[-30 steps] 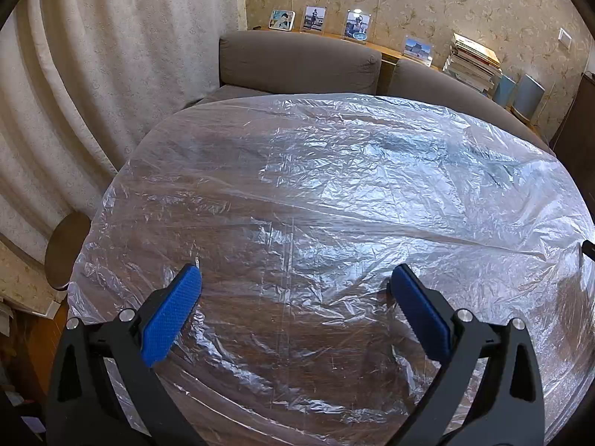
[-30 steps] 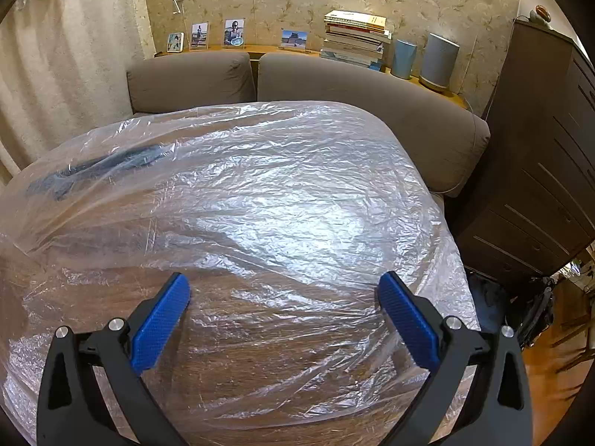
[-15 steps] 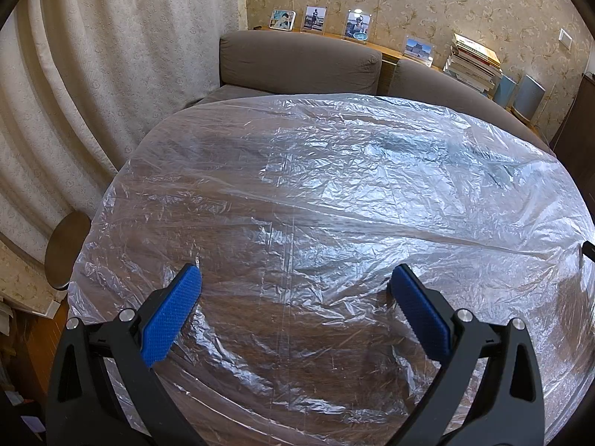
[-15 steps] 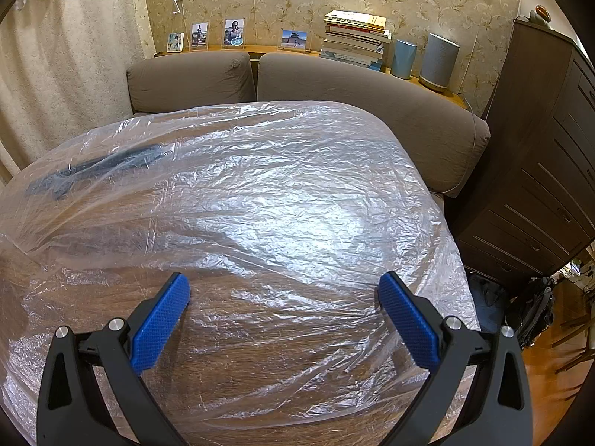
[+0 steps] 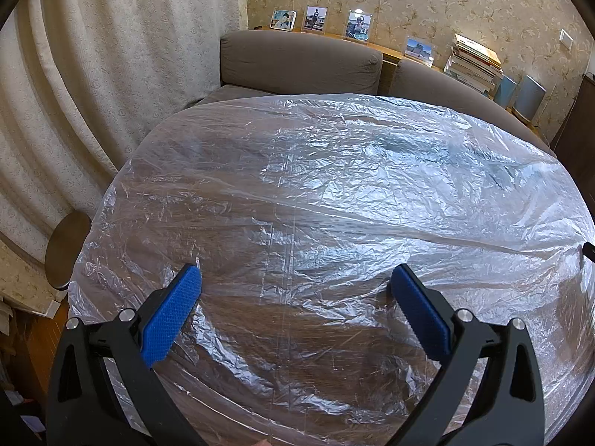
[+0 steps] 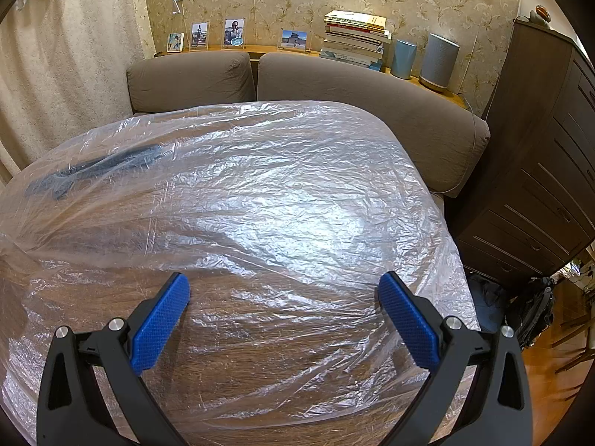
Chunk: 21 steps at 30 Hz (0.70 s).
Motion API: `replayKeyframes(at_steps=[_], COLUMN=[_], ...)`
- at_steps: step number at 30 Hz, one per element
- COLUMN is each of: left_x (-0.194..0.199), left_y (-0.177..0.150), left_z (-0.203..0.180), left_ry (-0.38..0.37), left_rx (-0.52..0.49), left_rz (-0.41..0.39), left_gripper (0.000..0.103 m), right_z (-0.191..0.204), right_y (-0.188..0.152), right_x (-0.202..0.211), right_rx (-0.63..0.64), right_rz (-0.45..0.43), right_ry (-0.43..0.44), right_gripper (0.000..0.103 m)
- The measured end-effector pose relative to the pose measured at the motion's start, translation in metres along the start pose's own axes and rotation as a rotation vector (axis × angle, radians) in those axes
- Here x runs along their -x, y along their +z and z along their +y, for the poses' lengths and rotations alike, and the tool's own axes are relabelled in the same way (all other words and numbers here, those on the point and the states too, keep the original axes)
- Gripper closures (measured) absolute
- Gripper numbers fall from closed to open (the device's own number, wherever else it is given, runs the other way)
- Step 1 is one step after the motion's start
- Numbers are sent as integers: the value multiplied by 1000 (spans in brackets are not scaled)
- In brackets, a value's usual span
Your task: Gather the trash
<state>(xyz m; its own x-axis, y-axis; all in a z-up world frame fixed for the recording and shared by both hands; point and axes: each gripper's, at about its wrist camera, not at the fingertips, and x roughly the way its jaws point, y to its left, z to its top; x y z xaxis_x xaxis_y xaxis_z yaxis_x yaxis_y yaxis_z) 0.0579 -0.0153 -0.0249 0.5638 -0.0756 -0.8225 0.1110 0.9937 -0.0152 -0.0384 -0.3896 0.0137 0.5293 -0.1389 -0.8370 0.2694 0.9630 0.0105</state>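
A large sheet of clear crinkled plastic film (image 5: 334, 200) covers a wooden table top; it also fills the right wrist view (image 6: 241, 204). A dark elongated object (image 6: 100, 171) lies under the film at the far left of the right wrist view, too blurred to identify. My left gripper (image 5: 293, 297) is open and empty, its blue pads hovering over the film near the table's front. My right gripper (image 6: 282, 304) is open and empty over the film.
A brown sofa (image 6: 353, 93) runs behind the table. A shelf behind it holds photo frames (image 6: 234, 31), a book stack (image 6: 353, 37) and two cylinders (image 6: 438, 59). A dark dresser (image 6: 539, 148) stands right. Curtains (image 5: 93, 74) and a round stool (image 5: 65, 249) are left.
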Motion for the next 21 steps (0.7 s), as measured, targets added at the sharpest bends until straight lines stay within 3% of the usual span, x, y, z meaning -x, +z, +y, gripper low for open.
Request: replayKeyframes(at_steps=[21], left_x=[-2], left_y=[1], left_z=[1], left_ry=[2], left_rx=[3], left_rz=[1], left_gripper=[1], right_z=[0], right_y=[0], right_x=[0], right_rx=[0], right_rz=[0], right_ry=[0], right_gripper=[4])
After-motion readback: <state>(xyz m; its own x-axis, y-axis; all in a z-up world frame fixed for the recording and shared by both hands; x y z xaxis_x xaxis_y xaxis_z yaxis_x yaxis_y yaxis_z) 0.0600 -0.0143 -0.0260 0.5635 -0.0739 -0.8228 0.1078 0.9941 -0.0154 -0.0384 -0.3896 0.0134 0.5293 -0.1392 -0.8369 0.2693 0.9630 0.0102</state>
